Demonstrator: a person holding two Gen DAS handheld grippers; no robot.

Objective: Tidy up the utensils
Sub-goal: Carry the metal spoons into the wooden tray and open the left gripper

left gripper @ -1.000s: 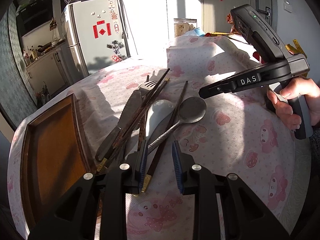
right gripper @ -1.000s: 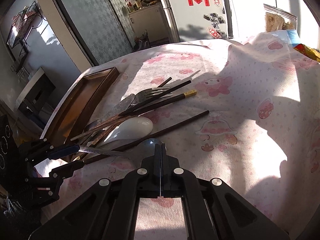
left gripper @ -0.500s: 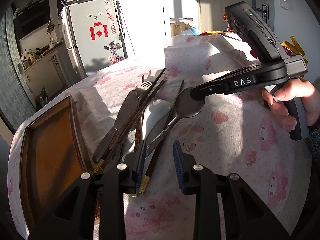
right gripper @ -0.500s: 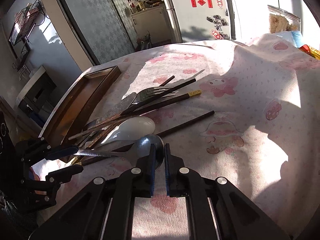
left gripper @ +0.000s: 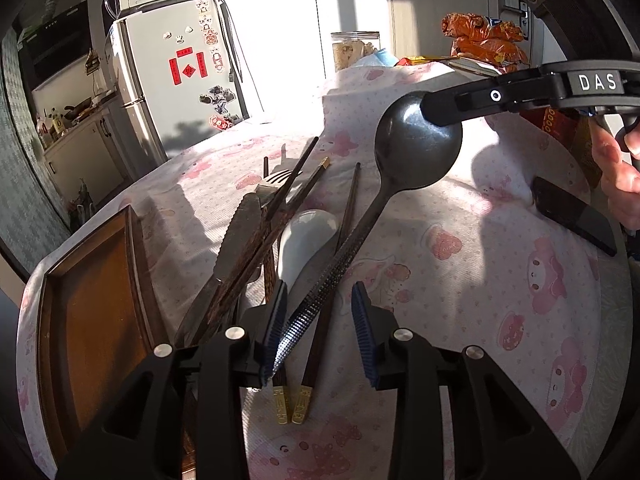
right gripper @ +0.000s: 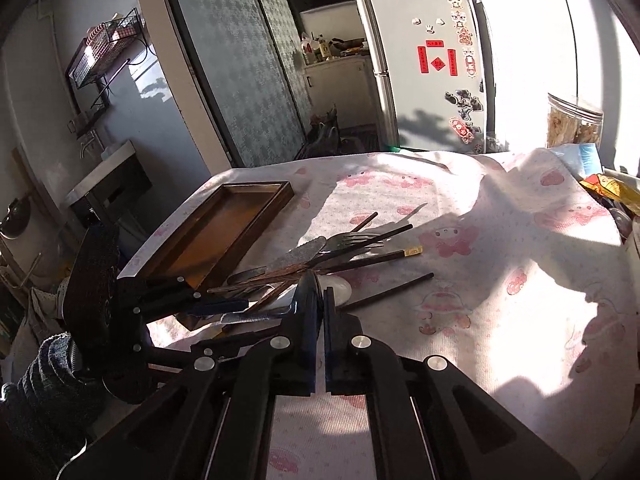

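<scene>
My right gripper (right gripper: 319, 286) is shut on the rim of a dark metal spoon (left gripper: 416, 148) and holds its bowl above the cloth; the same gripper (left gripper: 430, 110) reaches in from the right in the left wrist view. The spoon's textured handle (left gripper: 320, 292) slants down between the pads of my left gripper (left gripper: 320, 304), whose jaws are opening; the handle lies against the left pad, clear of the right one. Under it lie dark chopsticks (left gripper: 280, 220), a serrated knife (left gripper: 236, 240), a fork (left gripper: 276, 180) and a white ceramic spoon (left gripper: 304, 240). The left gripper (right gripper: 240, 320) shows at lower left in the right wrist view.
A brown wooden tray (left gripper: 92, 300) sits on the table's left edge, also seen as the tray (right gripper: 224, 232). A pink-patterned cloth (left gripper: 460, 280) covers the table. A black flat object (left gripper: 572, 216) lies at right near a hand. A jar (left gripper: 354, 50) and snack bags (left gripper: 480, 40) stand at the far edge.
The right gripper closed on the metal spoon's bowl and rose, tilting the spoon up off the cloth. The left jaws widened around the handle.
</scene>
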